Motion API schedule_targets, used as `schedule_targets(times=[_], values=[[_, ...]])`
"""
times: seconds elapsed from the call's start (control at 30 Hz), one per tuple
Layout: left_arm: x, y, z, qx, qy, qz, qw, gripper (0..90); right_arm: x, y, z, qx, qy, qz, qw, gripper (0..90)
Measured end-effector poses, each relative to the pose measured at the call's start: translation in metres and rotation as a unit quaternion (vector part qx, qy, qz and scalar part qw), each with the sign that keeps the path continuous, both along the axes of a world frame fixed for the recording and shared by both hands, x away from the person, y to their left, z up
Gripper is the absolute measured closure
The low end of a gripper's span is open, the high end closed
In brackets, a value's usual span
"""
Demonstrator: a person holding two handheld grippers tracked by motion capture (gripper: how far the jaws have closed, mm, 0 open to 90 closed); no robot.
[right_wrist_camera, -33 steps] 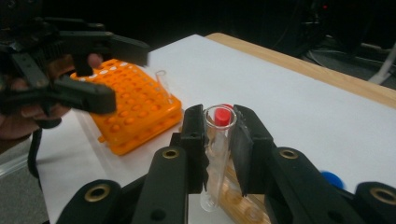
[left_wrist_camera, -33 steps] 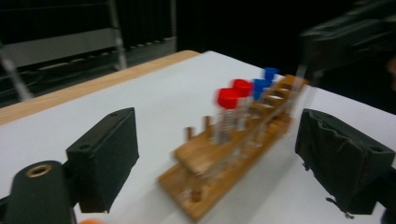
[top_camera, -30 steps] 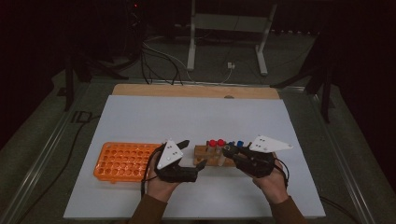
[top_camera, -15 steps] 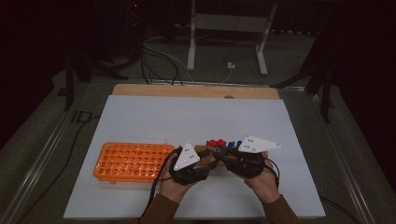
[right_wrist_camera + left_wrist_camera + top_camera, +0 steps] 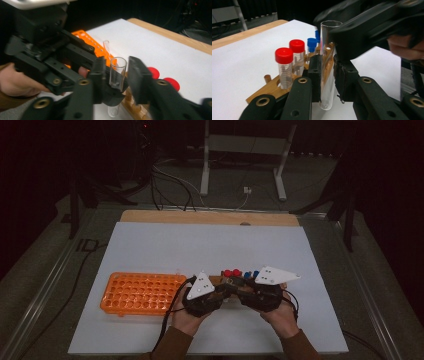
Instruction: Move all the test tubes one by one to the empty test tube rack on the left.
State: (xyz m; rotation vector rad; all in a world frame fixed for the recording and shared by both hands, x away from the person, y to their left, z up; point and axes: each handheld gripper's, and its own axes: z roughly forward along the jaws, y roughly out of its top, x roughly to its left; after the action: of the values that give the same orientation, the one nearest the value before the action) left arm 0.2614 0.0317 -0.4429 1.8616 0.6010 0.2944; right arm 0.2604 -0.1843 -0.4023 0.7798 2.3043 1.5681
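The left gripper [image 5: 327, 82] has just closed its matte black jaws on a clear glass tube [image 5: 327, 62], round-bottomed, at frame centre. The right gripper [image 5: 113, 75], jaws just opening, stands narrowly apart around the tube's rim.

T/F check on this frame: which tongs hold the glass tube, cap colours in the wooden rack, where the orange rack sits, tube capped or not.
1. The left tongs are shut on the glass tube. True.
2. The tube has a red cap. False: its top is open, with no cap.
3. The wooden rack holds red-capped vials and blue-capped ones. True.
4. The right tongs clamp the tube tight. False: their jaws have just been opening and stand on either side of the tube, with a gap showing on the right side.
5. The orange rack sits to the right of the wooden rack. False: in the high view it lies to its left.
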Motion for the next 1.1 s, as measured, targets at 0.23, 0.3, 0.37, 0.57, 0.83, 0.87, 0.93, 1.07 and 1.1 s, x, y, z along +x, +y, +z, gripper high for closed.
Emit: schedule_targets(times=[0.23, 0.3, 0.37, 0.57, 0.83, 0.87, 0.93, 1.07, 1.1], values=[[0.002, 0.011, 0.002, -0.005, -0.001, 0.018, 0.9998, 76.4, 0.001, -0.011, 0.001, 0.016, -0.004, -0.017, 0.9997, 31.4], [0.002, 0.015, 0.002, -0.008, -0.001, 0.023, 0.9997, 76.4, 0.001, -0.014, 0.000, 0.017, -0.004, -0.029, 0.9994, 23.4], [0.003, 0.020, 0.002, -0.007, -0.001, 0.028, 0.9996, 76.4, 0.002, -0.016, -0.002, 0.014, -0.006, -0.040, 0.9991, 17.8], [0.005, 0.039, 0.004, -0.017, -0.002, 0.045, 0.9988, 76.3, 0.008, -0.026, -0.009, 0.005, 0.002, -0.070, 0.9975, 2.1], [0.007, 0.064, 0.005, -0.024, -0.005, 0.073, 0.9971, 76.2, 0.011, -0.040, -0.013, 0.006, 0.002, -0.106, 0.9944, 0.0], [0.007, 0.066, 0.006, -0.025, -0.006, 0.076, 0.9968, 76.2, 0.011, -0.041, -0.013, 0.005, 0.002, -0.108, 0.9941, 0.0], [0.007, 0.072, 0.006, -0.025, -0.007, 0.083, 0.9962, 76.2, 0.011, -0.045, -0.013, 0.004, 0.002, -0.112, 0.9937, 0.0], [0.009, 0.082, 0.007, -0.026, -0.009, 0.098, 0.9948, 76.2, 0.012, -0.052, -0.015, 0.004, 0.002, -0.123, 0.9924, 0.1], [0.009, 0.085, 0.007, -0.026, -0.010, 0.102, 0.9944, 76.2, 0.012, -0.053, -0.016, 0.003, 0.001, -0.126, 0.9921, 0.0]])
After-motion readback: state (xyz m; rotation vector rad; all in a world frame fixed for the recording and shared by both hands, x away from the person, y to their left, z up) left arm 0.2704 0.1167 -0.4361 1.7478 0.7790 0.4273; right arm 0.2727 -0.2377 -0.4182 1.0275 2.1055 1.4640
